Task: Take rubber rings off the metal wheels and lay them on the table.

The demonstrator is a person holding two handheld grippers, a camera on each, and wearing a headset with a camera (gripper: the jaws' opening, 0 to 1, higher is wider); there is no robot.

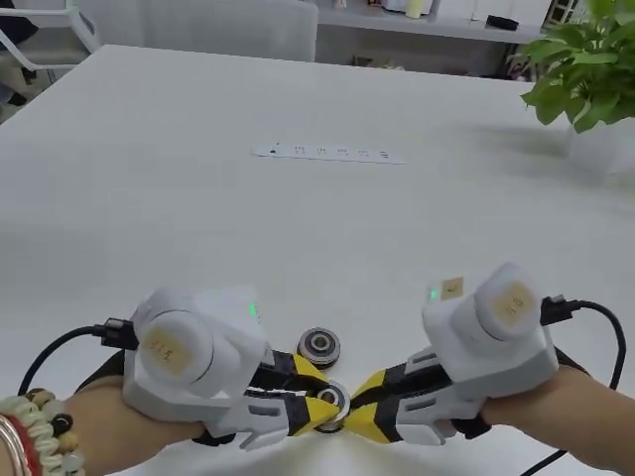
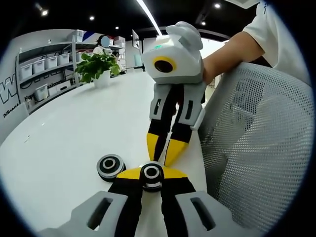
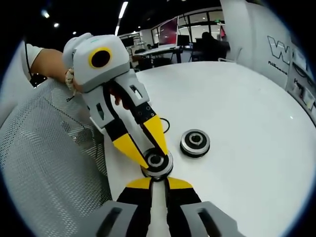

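Your white table (image 1: 198, 228) spreads ahead in the head view, with a plant (image 1: 585, 59) at two o'clock. The gripper views add a mesh chair (image 2: 256, 133) beside the table. Near the six o'clock edge, your left gripper (image 1: 316, 400) pinches a wheel (image 1: 331, 399) between its fingers. Your right gripper (image 1: 359, 390) holds its tips nearly together at that wheel's rim; whether they grip it, you cannot tell. A power strip (image 1: 327, 153) lies at twelve. A second wheel (image 1: 319, 345) lies flat just past the first.

The wheel (image 2: 152, 175) looks glossy metal with dark rubber; the table (image 1: 298, 218) smooth, matt white.
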